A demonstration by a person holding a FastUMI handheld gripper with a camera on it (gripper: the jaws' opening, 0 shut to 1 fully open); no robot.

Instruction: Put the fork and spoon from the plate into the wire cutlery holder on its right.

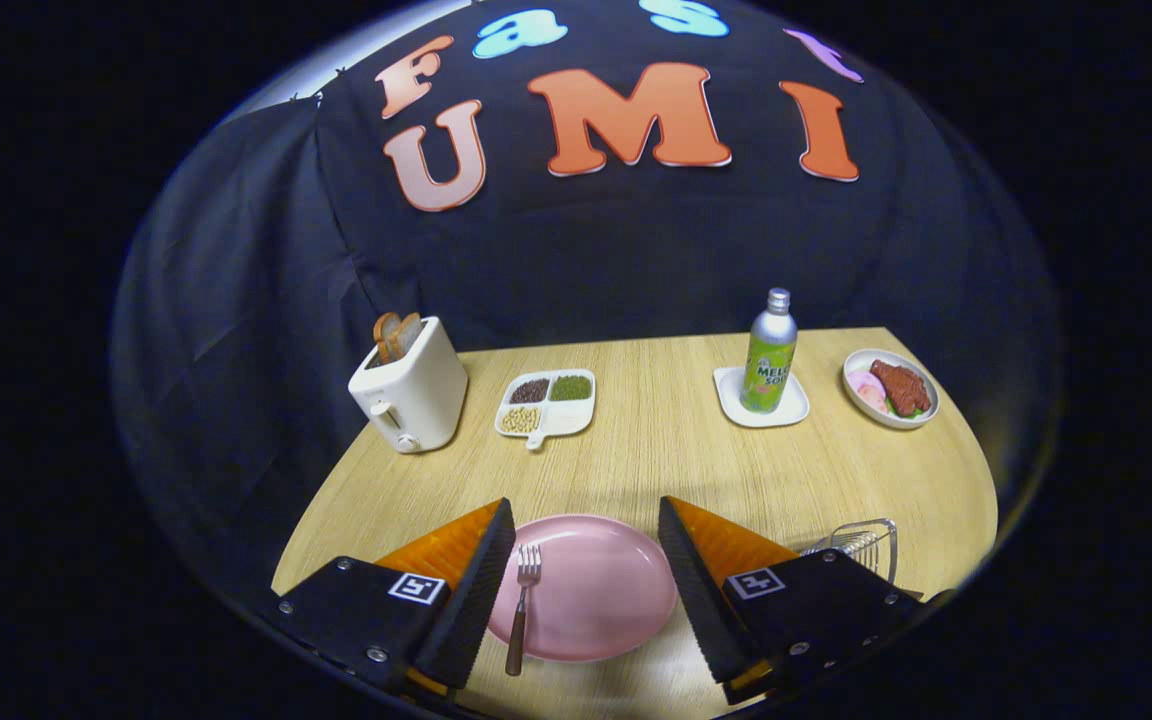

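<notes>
**Gripper poised wide over pink plate, fork lying at its left edge**

The hand-held gripper [586, 525] hangs above the near side of a light wooden table [656, 460], its two fingers spread wide apart and holding nothing. Between them lies a round pink plate [601, 590]. A fork [522, 610] with a dark handle rests on the plate's left part, tines pointing to the far side, handle reaching over the near rim toward the table; it lies just beside the left finger, and whether the two touch cannot be told. No spoon can be made out on the visible part of the plate.

To the right of the plate, partly hidden behind the right finger, stands the wire cutlery holder [861, 545], its metal loops showing above the gripper body.

Along the far side of the table, from left to right: a cream toaster [411, 395] with bread slices standing in its slot, a white divided dish [546, 402] with three helpings of beans or grains, a green drink bottle [770, 355] upright on a small white square tray [761, 405], and a bowl [891, 388] of meat and other food. These stand well apart from the plate.
</notes>
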